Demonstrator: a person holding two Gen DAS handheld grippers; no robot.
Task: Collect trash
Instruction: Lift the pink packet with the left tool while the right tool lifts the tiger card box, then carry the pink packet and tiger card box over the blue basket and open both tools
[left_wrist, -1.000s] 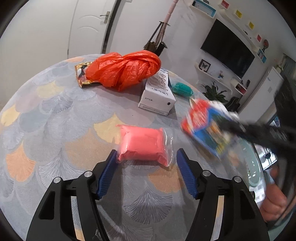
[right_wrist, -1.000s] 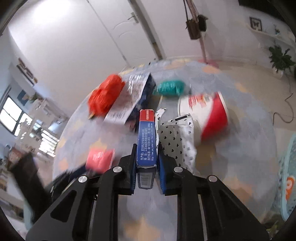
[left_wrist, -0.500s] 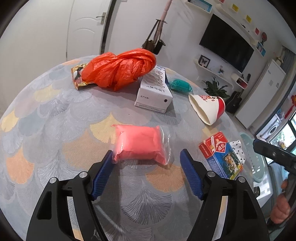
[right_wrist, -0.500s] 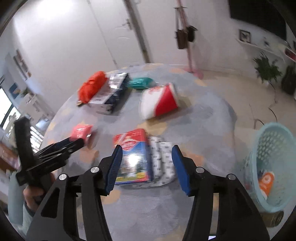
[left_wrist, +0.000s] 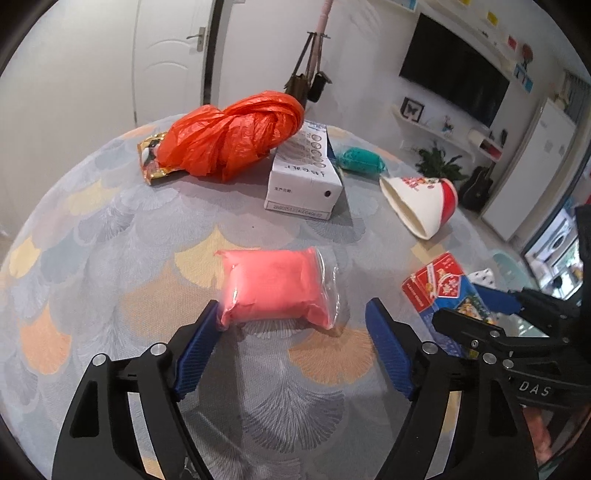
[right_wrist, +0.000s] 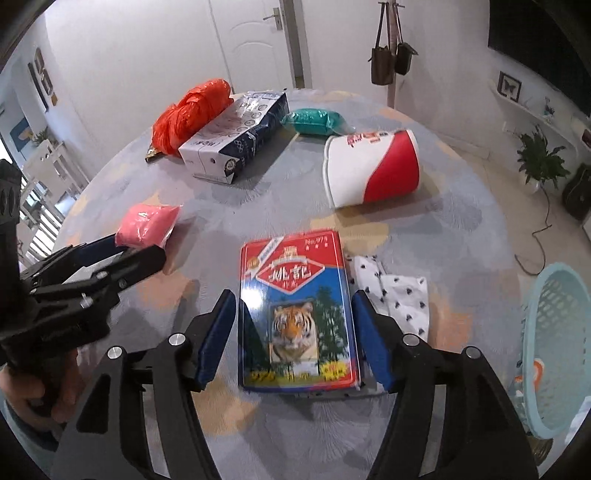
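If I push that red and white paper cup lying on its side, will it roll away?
Probably yes: the paper cup lies on its side, so it should roll, likely curving because it tapers. It looks empty and thin-walled, so it is probably light and would crush under a hard squeeze.

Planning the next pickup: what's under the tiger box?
The tiger box lies flat on the table, its right edge apparently overlapping the spotted paper. Anything beneath it is hidden.

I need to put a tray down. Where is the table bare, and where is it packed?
Bare: the stretch left of the pink pack, below the orange bag, and the near edge behind the left gripper. A smaller gap lies between the white box, the cup and the pink pack. Crowded: the far side, and around the tiger box.
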